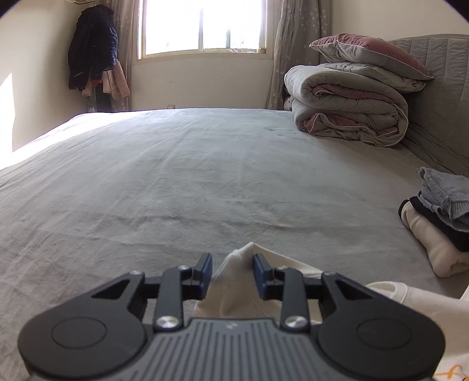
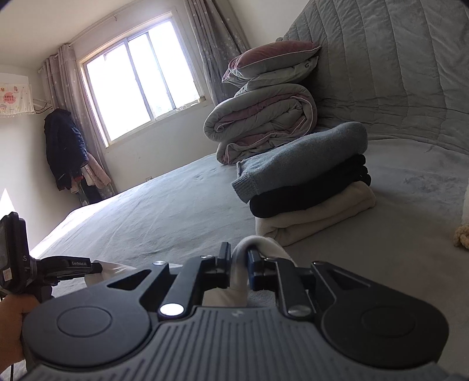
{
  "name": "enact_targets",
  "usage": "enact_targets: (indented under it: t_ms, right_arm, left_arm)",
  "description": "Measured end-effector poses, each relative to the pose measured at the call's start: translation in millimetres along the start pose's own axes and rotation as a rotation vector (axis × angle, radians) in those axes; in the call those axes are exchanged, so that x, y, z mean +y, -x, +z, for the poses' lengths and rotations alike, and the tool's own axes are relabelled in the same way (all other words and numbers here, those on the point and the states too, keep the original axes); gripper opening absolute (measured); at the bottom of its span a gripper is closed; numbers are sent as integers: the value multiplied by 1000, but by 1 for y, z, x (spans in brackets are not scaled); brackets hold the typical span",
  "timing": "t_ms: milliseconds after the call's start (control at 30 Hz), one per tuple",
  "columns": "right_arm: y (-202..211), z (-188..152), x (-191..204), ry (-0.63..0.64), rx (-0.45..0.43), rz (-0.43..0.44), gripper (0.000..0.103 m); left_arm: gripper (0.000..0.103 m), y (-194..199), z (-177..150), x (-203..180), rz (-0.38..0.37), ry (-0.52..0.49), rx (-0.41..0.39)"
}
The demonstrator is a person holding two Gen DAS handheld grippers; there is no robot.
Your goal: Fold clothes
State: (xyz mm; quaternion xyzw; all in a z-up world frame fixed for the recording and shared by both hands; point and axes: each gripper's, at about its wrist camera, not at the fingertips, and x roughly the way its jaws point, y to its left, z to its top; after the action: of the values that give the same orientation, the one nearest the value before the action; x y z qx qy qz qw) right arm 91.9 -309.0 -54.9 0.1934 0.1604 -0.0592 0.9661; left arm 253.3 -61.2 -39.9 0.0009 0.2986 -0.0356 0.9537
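Left wrist: cream garment (image 1: pixel 234 281) bunched, claw-pinched.

home bedroom, bed (image 1: pixel 176 175), curtained window (image 1: pixel 202 26)

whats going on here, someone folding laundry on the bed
Yes. A person holds a hand-held gripper in each hand, and both grip a cream garment over the grey bed. The left hand-held gripper and the right hand-held gripper each pinch a bunch of its fabric. A stack of folded clothes sits nearby.
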Motion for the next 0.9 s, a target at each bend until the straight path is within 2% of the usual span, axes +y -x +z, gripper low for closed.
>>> enact_targets:
  t_ms: [33, 67, 133, 200, 367, 533, 633, 733, 833, 867, 900]
  right_arm:
    - [1, 0, -1, -9, 1, 1, 30]
    - [3, 0, -2, -22, -3, 4, 46]
    - [8, 2, -3, -39, -12, 9, 61]
    - [13, 5, -4, -51, -20, 14, 62]
    - [24, 8, -3, -56, 2, 17, 63]
    - [33, 8, -3, -58, 47, 23, 65]
    - [37, 7, -2, -53, 73, 21, 66]
    - [42, 6, -2, -42, 91, 14, 66]
    - [45, 5, -1, -39, 105, 12, 66]
    - [46, 5, -1, -40, 111, 13, 66]
    - [47, 5, -1, -40, 116, 14, 66]
  left_arm:
    - [47, 2, -2, 1, 0, -3, 11]
    - [52, 4, -4, 3, -1, -5, 23]
    - [62, 8, -8, 7, -7, -6, 53]
    - [70, 15, -17, 14, -18, 1, 91]
    - [79, 29, -40, 41, -55, 70, 168]
    - [80, 31, -62, 56, -99, 122, 297]
    - [80, 40, -72, 51, -97, 91, 277]
    - [79, 47, -77, 42, -121, 85, 286]
    - [72, 53, -82, 34, -144, 81, 288]
    - [68, 55, -83, 32, -153, 84, 288]
    - [59, 57, -85, 31, -163, 86, 285]
